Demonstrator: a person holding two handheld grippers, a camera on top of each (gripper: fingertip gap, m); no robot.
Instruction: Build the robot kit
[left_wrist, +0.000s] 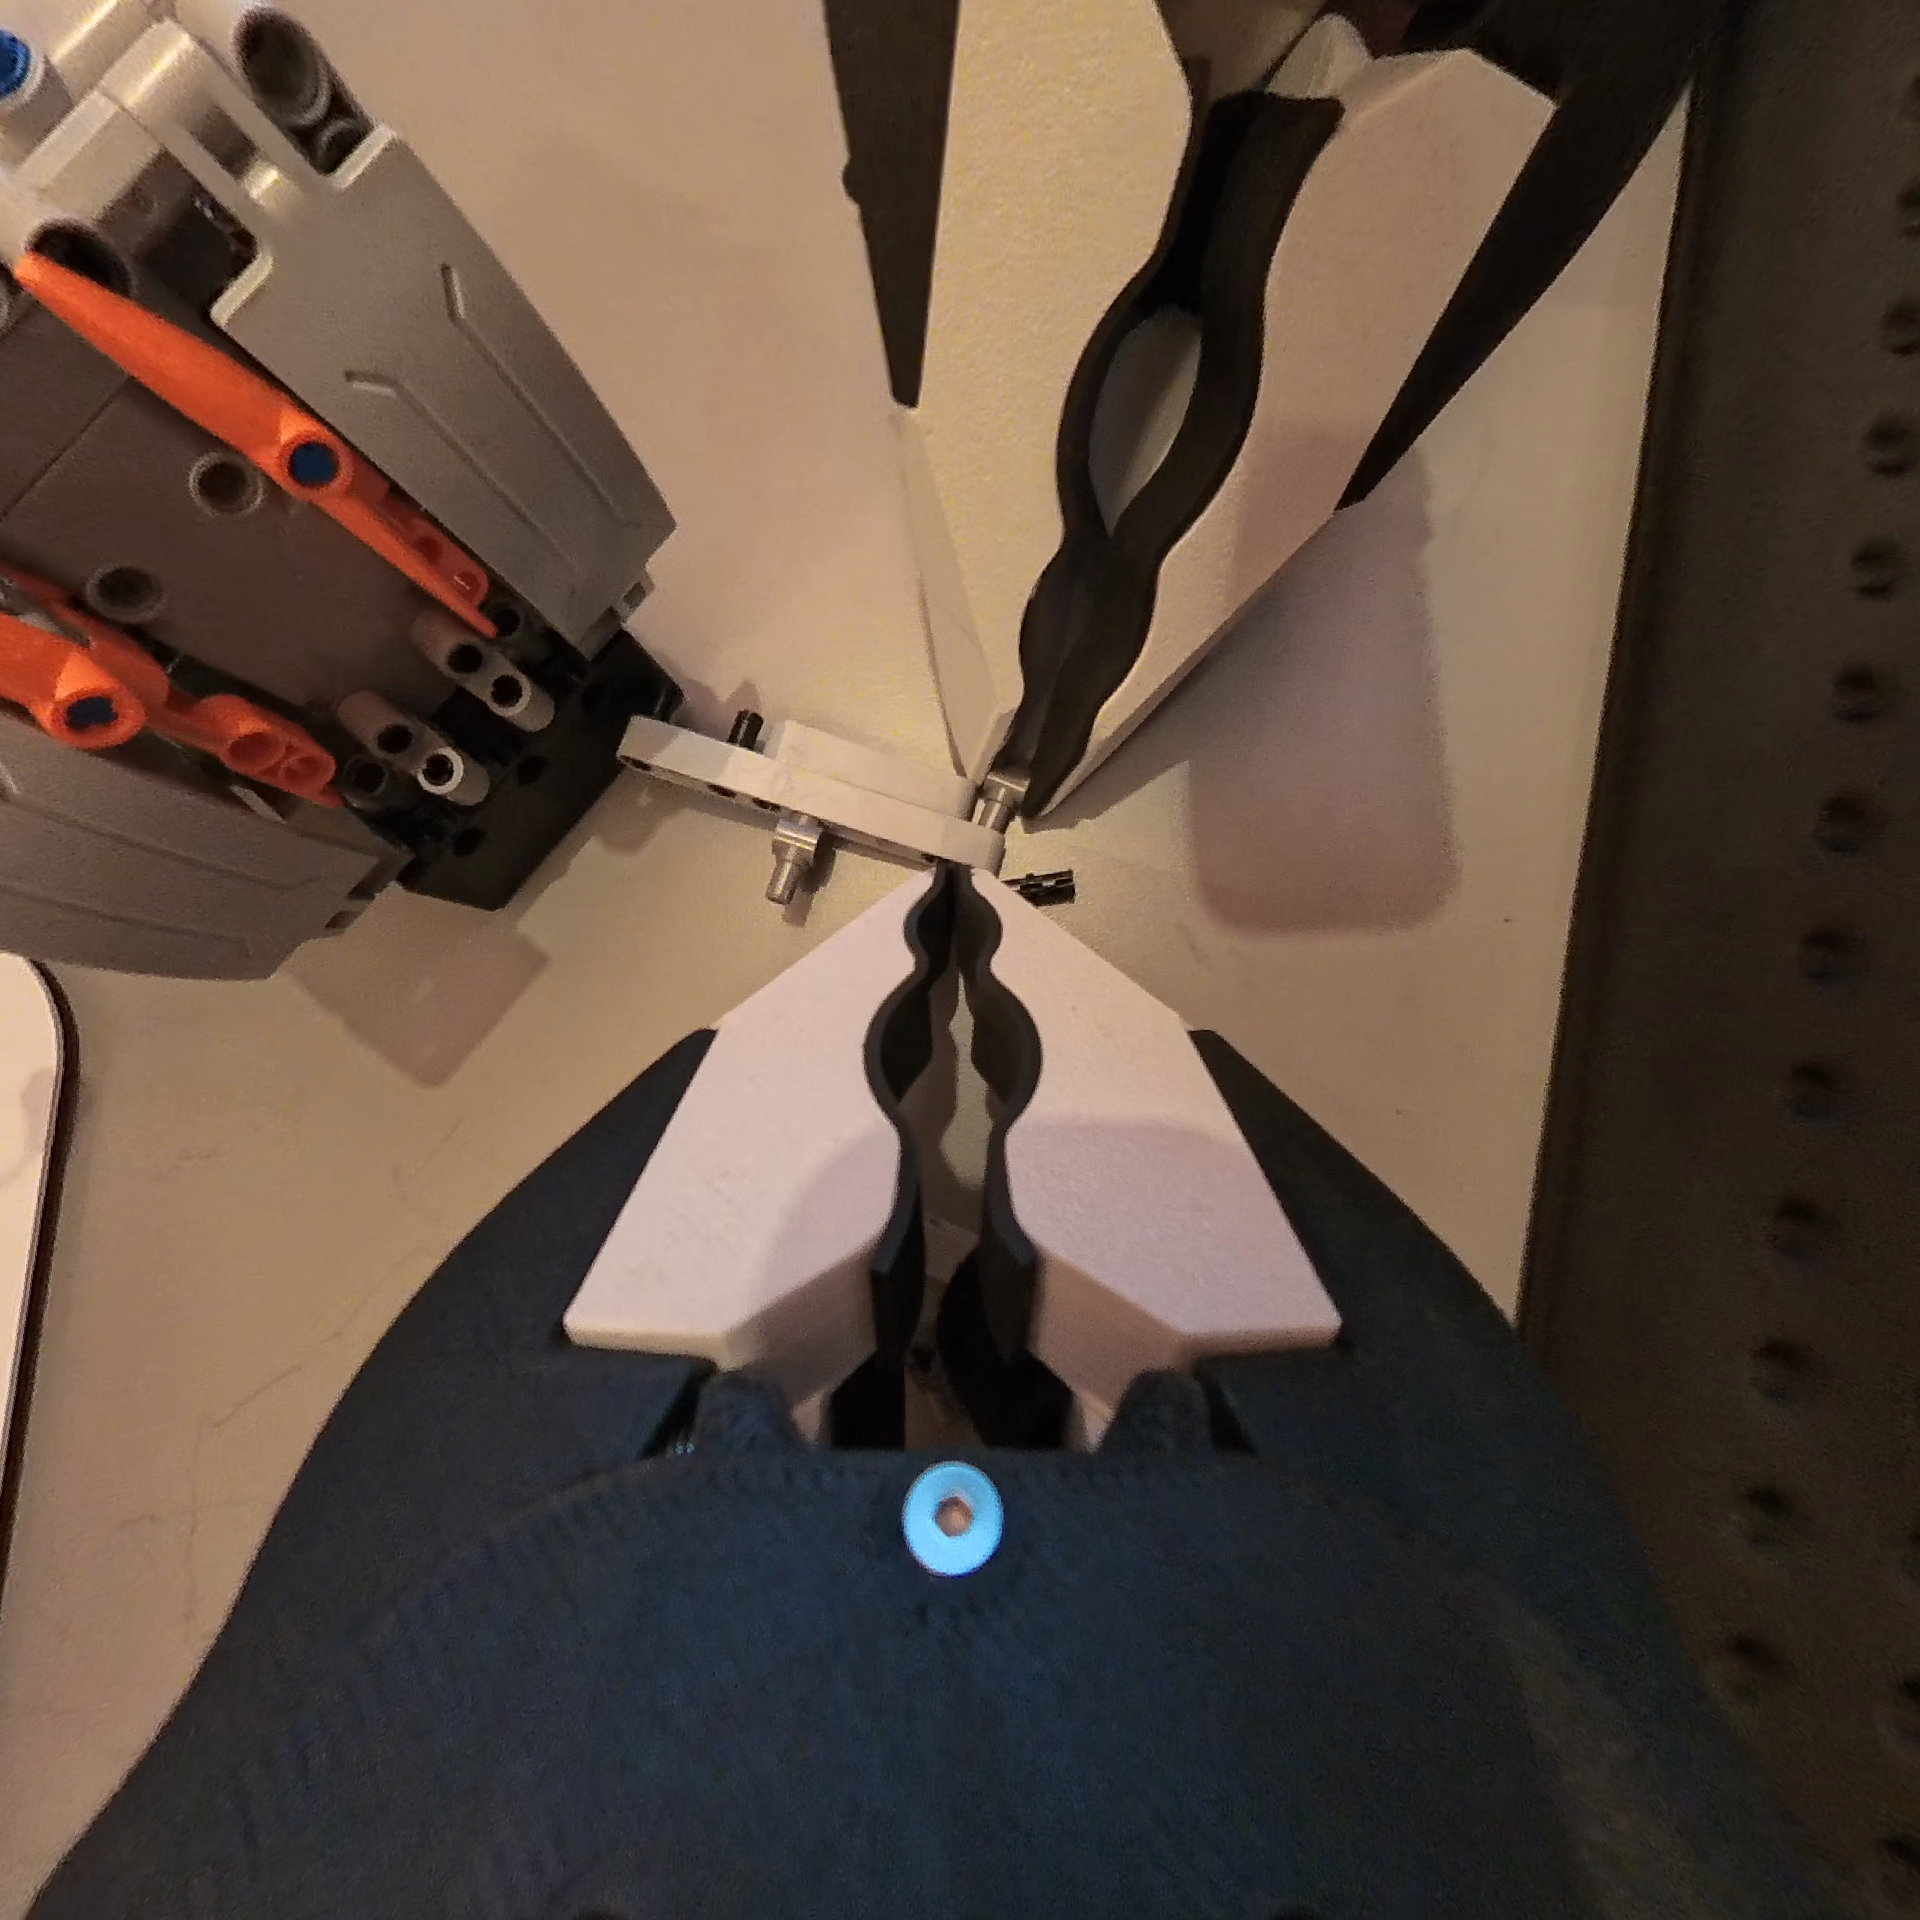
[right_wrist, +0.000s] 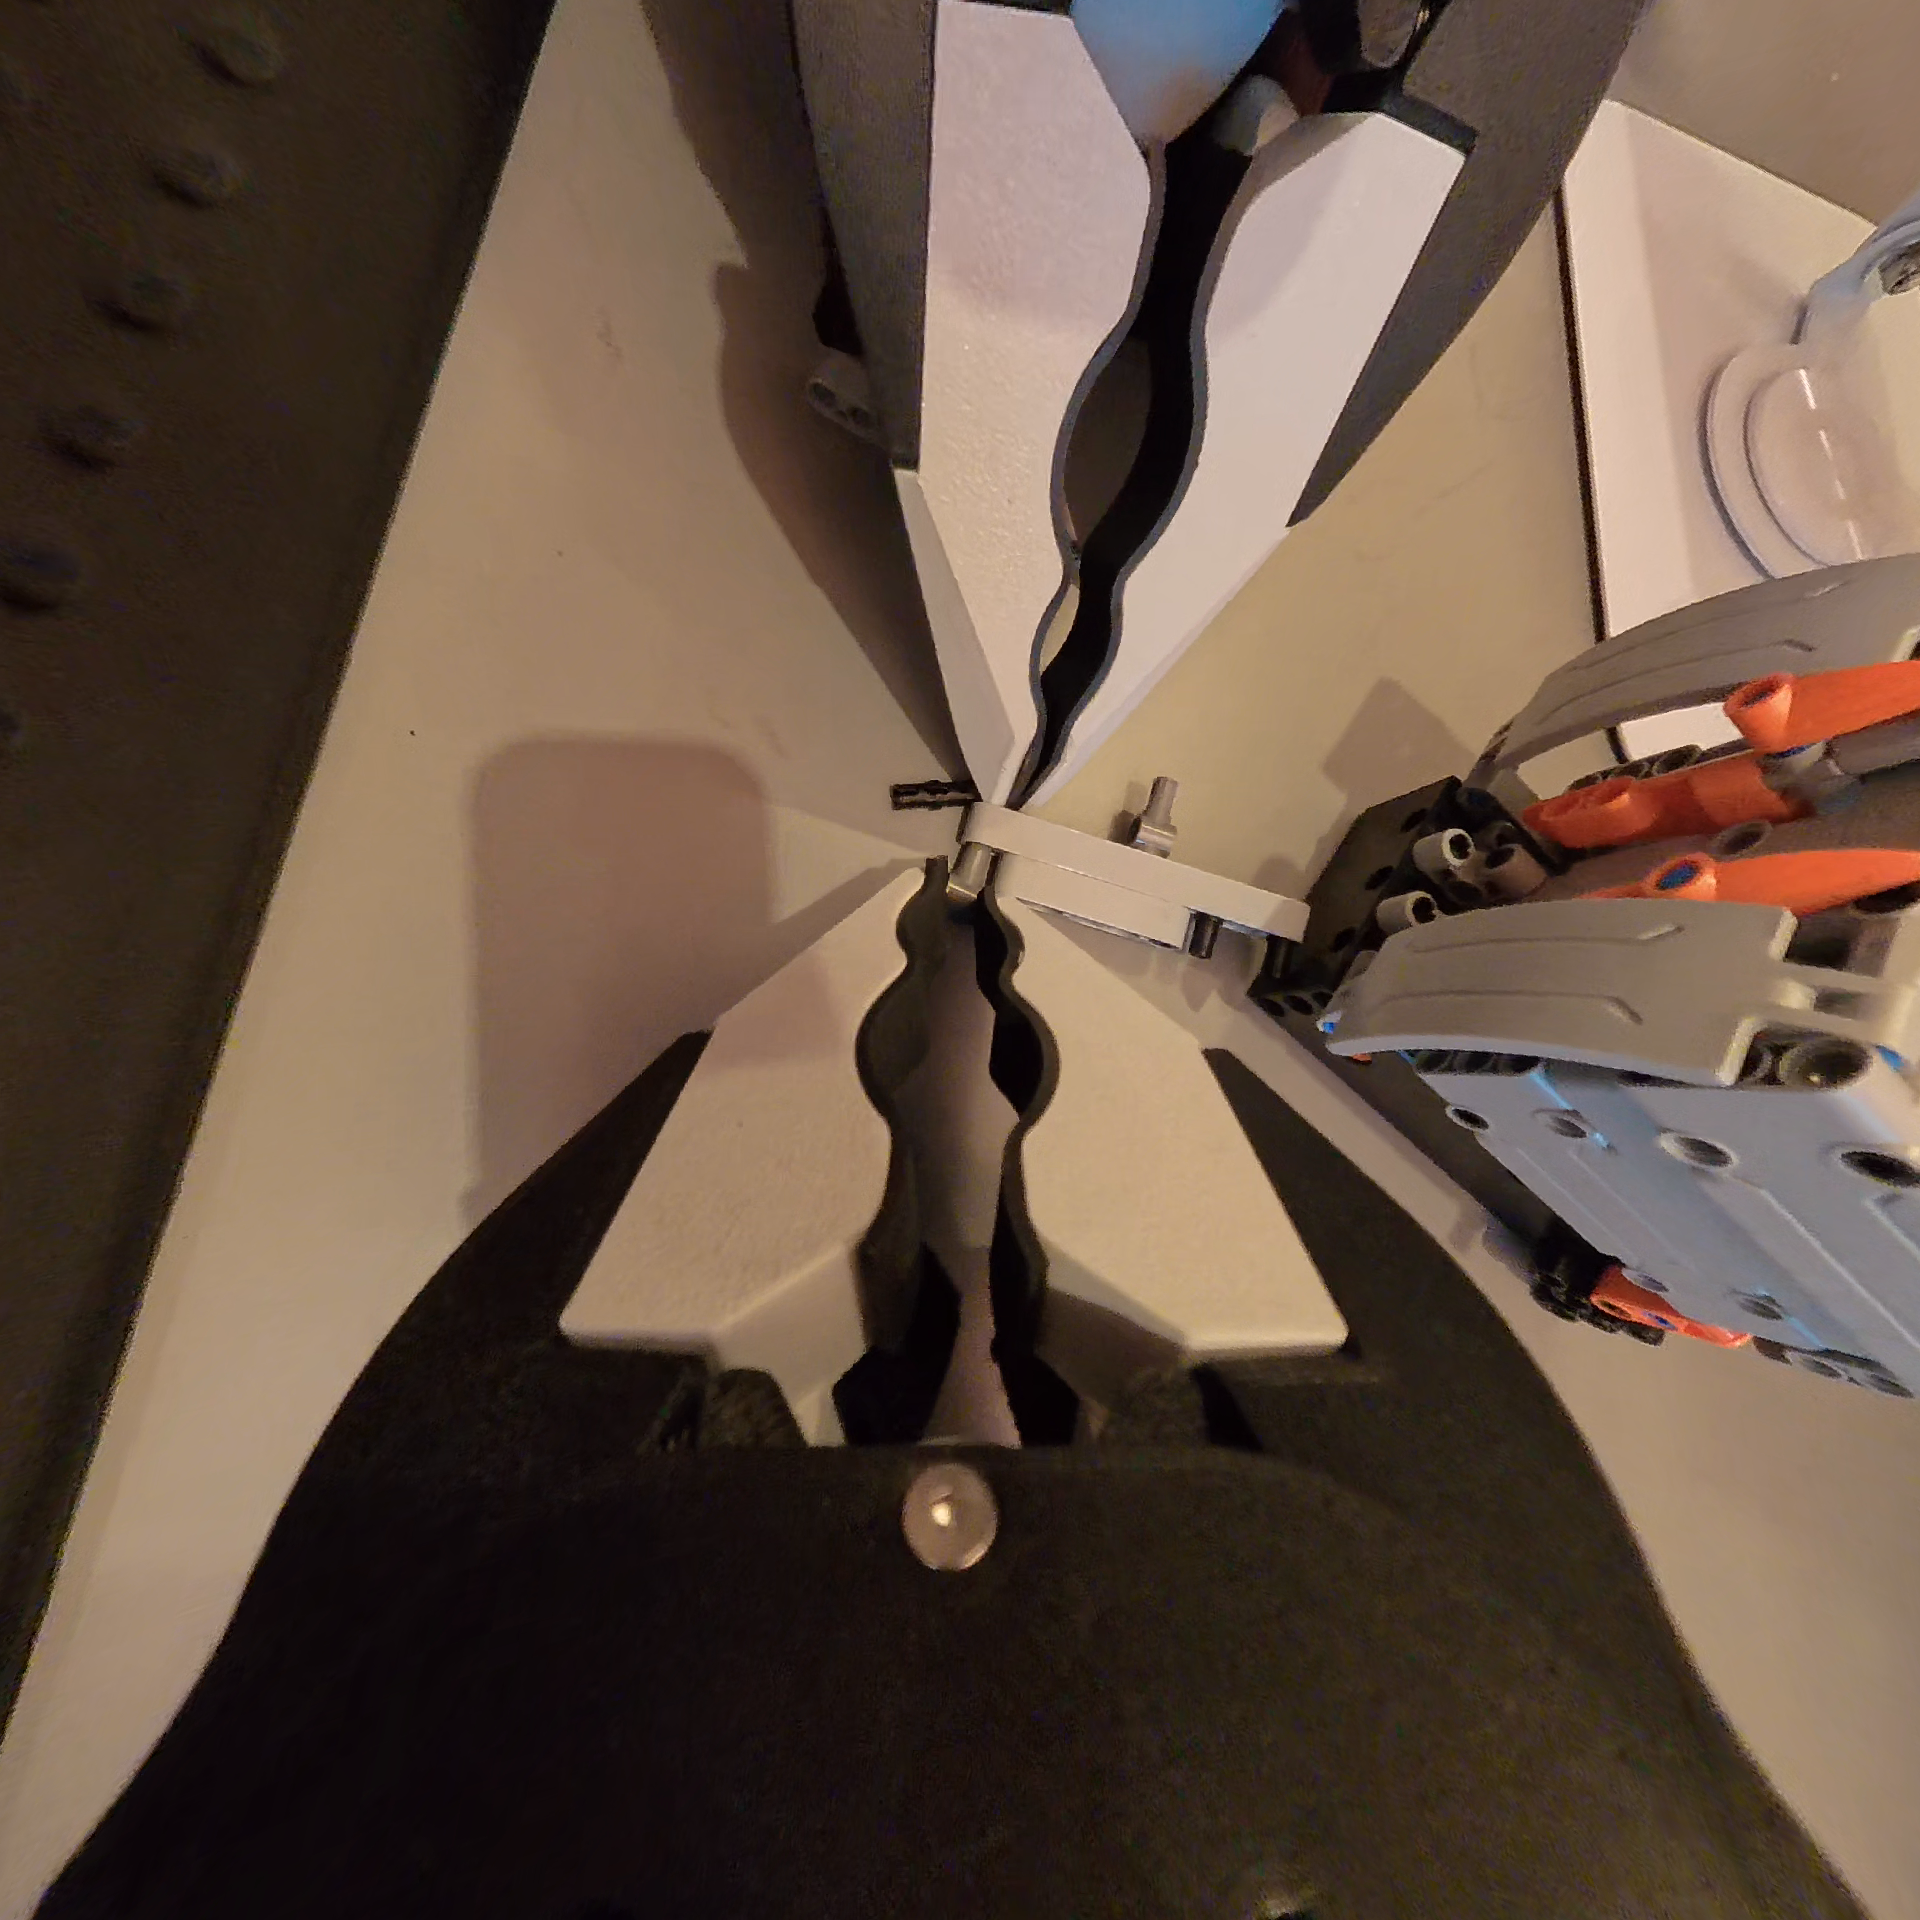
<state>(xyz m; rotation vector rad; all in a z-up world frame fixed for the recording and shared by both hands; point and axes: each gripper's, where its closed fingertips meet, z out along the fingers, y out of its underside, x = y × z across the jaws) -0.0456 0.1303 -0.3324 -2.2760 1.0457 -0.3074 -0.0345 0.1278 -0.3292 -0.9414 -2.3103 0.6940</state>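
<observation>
On the bench (left_wrist: 727, 312), the light grey beam (left_wrist: 831, 784) jutting from the grey-and-orange brick model (left_wrist: 312, 582) was clenched at its free end by the jaws of the left gripper (left_wrist: 951, 883), while those of the right gripper (right_wrist: 971, 899) were closed on the grey pin (right_wrist: 971, 868) standing in that end.

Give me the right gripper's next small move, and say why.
Probably press the grey pin a little deeper into the end hole of the pale beam. The right gripper is shut on it, the left gripper clamps that end, and a second pin already sits seated midway.
</observation>
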